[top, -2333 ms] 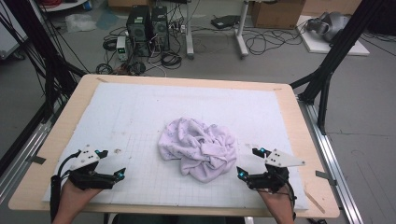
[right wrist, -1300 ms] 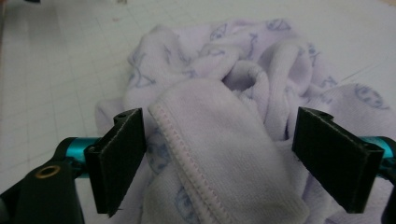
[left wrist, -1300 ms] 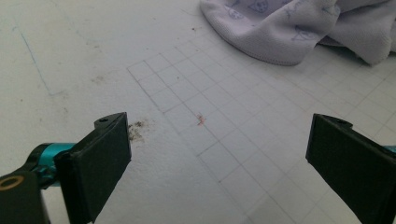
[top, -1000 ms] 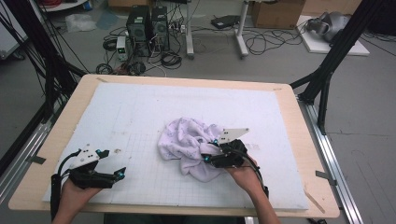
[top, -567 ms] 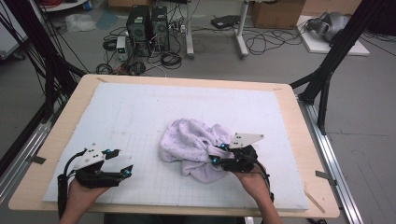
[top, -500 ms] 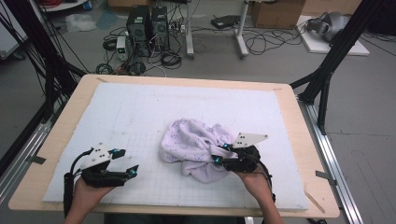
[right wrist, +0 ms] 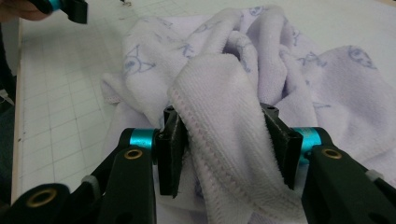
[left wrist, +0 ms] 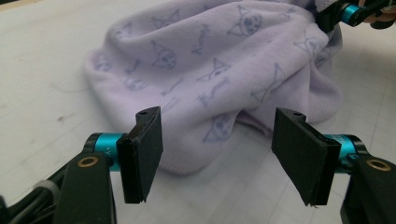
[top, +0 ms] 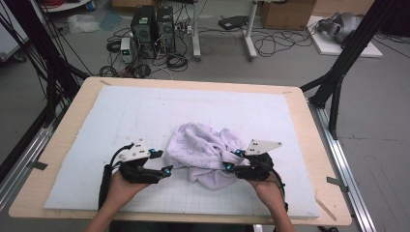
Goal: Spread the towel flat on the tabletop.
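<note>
I'm clamping the towel (right wrist: pixel 224 116) in my right hand-held gripper (right wrist: pixel 224 149); my left hand-held gripper (left wrist: pixel 219 149), jaws apart and just closing, is nearing it.

The towel (top: pixel 205 152) I worked was pale lilac with faint blue-grey cat faces printed on it. My left gripper (top: pixel 162 162) and right gripper (top: pixel 232 160) were black with turquoise collars. The mat (top: pixel 145 111) was white with a fine grey grid.

Grey floor (top: pixel 290 63) w/ cables (top: pixel 280 43), 2 PC towers (top: pixel 153 24).
</note>
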The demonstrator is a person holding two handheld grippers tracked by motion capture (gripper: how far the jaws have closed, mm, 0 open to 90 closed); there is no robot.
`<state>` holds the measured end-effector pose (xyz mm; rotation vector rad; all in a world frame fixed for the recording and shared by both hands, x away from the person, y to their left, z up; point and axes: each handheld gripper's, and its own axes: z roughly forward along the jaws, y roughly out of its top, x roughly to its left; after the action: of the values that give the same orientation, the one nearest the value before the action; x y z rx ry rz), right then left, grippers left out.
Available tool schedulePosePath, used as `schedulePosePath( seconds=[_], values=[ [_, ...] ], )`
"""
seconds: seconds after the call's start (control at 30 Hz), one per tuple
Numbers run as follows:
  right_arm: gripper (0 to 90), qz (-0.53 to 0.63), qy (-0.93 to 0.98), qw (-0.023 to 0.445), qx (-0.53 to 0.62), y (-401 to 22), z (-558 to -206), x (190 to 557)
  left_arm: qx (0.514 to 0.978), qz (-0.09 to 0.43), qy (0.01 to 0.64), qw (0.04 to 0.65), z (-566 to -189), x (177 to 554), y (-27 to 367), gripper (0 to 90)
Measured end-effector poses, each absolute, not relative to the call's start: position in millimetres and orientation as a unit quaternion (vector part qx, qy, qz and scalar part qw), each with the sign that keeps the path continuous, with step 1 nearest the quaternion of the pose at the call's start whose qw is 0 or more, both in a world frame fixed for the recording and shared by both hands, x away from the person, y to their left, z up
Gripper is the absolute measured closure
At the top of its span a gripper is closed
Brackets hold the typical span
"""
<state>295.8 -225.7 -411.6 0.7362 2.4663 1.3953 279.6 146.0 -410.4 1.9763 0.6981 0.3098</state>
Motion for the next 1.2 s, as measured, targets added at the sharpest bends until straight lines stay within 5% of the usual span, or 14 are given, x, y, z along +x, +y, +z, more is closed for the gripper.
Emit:
schedulePosePath(
  seconds=[0.27,0.57,1.2],
  values=[
    [57.1,0.466,0.837,0.115,0.263,-238.8,-414.6,298.8,0.844,0.106,0.269,0.452,-428.3,304.0,98.0,35.8],
    [70.9,0.451,0.851,0.090,0.252,-232.2,-423.7,300.0,0.857,0.110,0.263,0.430,-433.4,309.8,95.8,80.9],
    [75.9,0.529,0.829,0.066,0.168,-187.6,-360.6,278.3,0.834,0.209,0.244,0.449,-321.3,265.9,192.1,83.7]
  ],
)
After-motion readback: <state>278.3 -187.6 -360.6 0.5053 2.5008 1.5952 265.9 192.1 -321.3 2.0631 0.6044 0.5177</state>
